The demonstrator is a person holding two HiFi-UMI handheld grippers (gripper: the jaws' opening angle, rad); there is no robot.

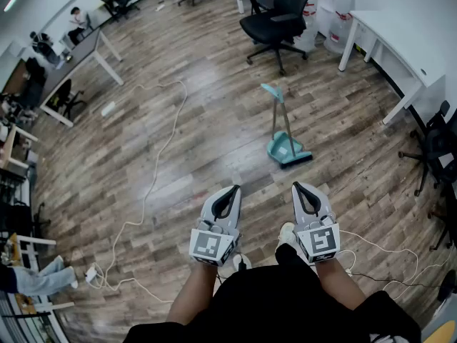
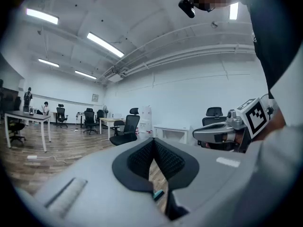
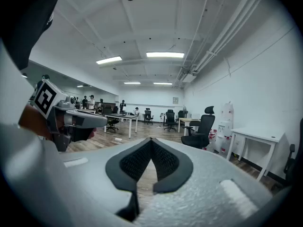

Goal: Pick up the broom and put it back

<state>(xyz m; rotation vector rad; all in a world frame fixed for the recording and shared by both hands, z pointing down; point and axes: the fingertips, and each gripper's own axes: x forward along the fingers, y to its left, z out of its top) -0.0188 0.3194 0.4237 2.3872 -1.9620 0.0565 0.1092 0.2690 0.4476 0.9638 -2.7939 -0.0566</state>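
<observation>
A teal broom with its teal dustpan (image 1: 286,149) stands upright on the wooden floor, and the handle (image 1: 278,113) rises toward the far side. In the head view my left gripper (image 1: 231,191) and right gripper (image 1: 299,188) are held side by side in front of my body, a short way before the dustpan and apart from it. Both are shut with nothing between their jaws. In the left gripper view the left gripper (image 2: 153,141) has its pads meeting, and a sliver of teal dustpan (image 2: 157,194) shows below them. The right gripper (image 3: 151,141) looks the same, shut and empty.
A black office chair (image 1: 279,18) stands beyond the broom. White desks (image 1: 404,43) line the right wall, with another chair (image 1: 436,151) at the right edge. A long white cable (image 1: 160,156) snakes across the floor at left. A desk (image 1: 84,53) and seated people are far left.
</observation>
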